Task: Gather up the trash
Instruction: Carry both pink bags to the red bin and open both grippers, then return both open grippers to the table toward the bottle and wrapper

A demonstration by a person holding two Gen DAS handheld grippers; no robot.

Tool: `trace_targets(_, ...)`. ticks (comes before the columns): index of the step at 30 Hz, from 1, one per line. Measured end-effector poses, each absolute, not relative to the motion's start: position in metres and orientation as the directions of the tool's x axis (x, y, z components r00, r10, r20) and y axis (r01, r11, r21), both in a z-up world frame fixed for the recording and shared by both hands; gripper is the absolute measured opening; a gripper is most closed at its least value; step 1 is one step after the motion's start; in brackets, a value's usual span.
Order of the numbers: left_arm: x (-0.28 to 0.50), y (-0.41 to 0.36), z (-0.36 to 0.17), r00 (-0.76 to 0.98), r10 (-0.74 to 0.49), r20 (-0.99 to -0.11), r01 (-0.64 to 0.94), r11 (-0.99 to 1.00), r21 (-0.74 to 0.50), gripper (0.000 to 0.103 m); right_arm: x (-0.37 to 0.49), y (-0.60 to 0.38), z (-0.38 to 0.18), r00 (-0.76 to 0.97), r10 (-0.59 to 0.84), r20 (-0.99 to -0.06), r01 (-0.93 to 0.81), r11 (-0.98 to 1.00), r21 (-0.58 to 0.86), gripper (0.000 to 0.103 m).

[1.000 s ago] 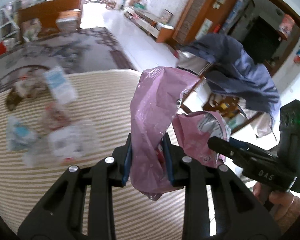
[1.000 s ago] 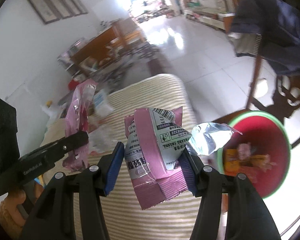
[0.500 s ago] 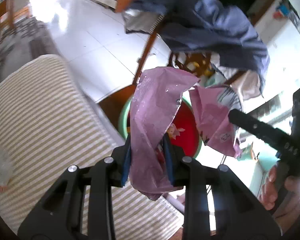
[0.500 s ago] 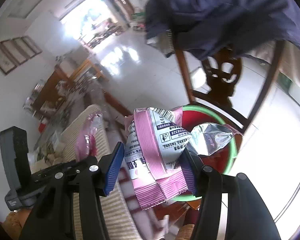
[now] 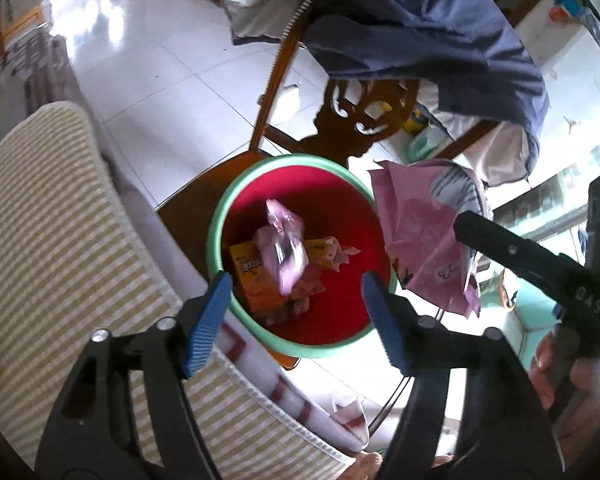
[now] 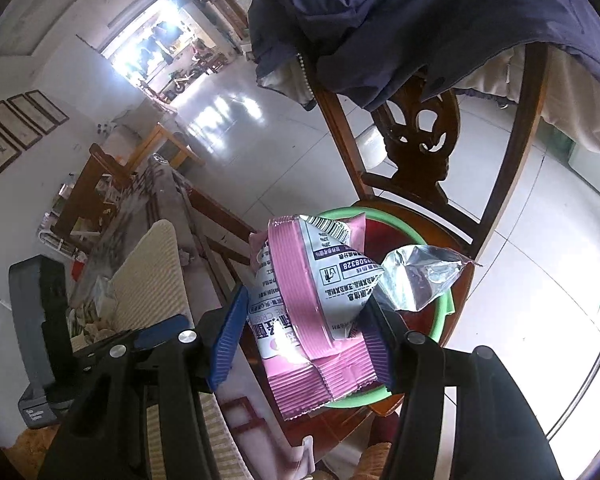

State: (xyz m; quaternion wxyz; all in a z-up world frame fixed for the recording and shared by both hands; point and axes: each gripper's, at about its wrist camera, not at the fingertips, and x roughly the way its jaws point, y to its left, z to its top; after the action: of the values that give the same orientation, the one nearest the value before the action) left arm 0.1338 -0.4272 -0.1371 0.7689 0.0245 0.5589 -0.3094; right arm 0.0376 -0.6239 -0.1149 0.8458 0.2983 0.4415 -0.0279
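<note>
While the crumpled pink wrapper (image 5: pixel 281 249) is lying blurred inside the red bin (image 5: pixel 332 320) on top of orange and yellow packets (image 5: pixel 256 280), the left gripper (image 5: pixel 296 312) is hanging directly above that bin with its jaws having just been opening; nothing is sitting between its blue pads (image 5: pixel 206 320), so it is released. The bin, green-rimmed, is resting on the seat of a wooden chair (image 5: pixel 196 204) just beside the striped table edge (image 5: pixel 60 248).

The right gripper (image 6: pixel 300 336) is clamping a second piece of trash, a pink and white snack bag (image 6: pixel 304 304) with a barcode and a silver torn-open flap, and is holding it over the near rim of the same bin (image 6: pixel 444 312). In the left wrist view this bag (image 5: pixel 424 240) is showing to the right of the bin, pinched by the right tool, with a hand (image 5: pixel 568 376) gripping its handle.

A dark blue jacket (image 6: pixel 400 20) is draping over the chair back (image 6: pixel 416 136). Pale glossy floor tiles (image 5: pixel 172 80) are surrounding the chair.
</note>
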Motion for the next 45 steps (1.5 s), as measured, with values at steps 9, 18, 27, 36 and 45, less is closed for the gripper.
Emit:
trace_targets(9,0.131,-0.379,-0.129,0.253,-0.429,-0.867,0.403,0.861,-0.309,0.074,0.059,-0.609,-0.12,0.592,0.233,-0.772,0.275,0.842,0.464,0.061)
trace_targets(18,0.127,-0.345,-0.129,0.293,-0.398,-0.869,0.34,0.893,-0.295,0.074,0.068,-0.597,-0.119,0.588,0.233,-0.775,0.28,0.84,0.465,0.076)
trace_targets(27,0.124,-0.297,-0.128,0.332,-0.362,-0.871,0.257,0.923,-0.286,0.074,0.077,-0.563,-0.111,0.579,0.273,-0.768,0.206,0.863,0.462,0.076)
trace_targets(36,0.116,-0.201,-0.114,0.444,-0.269,-0.855,0.089,0.963,-0.256,0.074,0.093,-0.499,-0.106,0.551,0.332,-0.766,0.115,0.879,0.463,0.077)
trace_targets(45,0.101,-0.064,-0.117,0.504,-0.151,-0.85,-0.126,0.961,-0.246,0.076,0.096,-0.404,-0.105,0.505,0.368,-0.78,0.028,0.897,0.441,0.077)
